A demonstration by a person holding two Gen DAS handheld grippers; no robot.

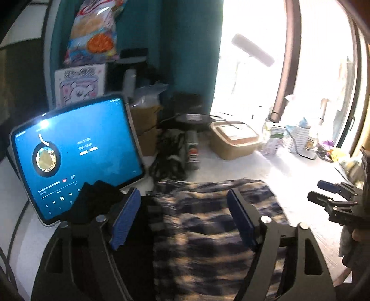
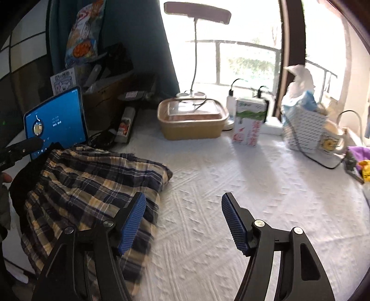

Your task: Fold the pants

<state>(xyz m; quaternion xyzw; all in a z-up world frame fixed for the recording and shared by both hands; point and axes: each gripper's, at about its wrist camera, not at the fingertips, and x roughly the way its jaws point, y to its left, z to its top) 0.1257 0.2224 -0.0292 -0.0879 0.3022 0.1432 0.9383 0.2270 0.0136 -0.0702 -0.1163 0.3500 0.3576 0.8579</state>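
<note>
soft plaid pants [image 2: 92, 183] folded on ribbed white cloth [image 2: 231, 196]; left tongs [image 1: 185, 215], right tongs [image 2: 183, 222] gape wide

A cluttered corner by a bright window

Daylight floods through the dark-framed window [image 2: 252, 62], washing out the white textured tabletop [image 2: 231, 196]. A teal curtain [image 2: 141, 34] hangs at the left, beside a white wall with dark lines [image 2: 23, 44]. A slim desk lamp with a flat bar head [image 2: 196, 11] stands against the glare.

Both wrist views face the window; both show the tablet [image 1: 76, 157].
</note>
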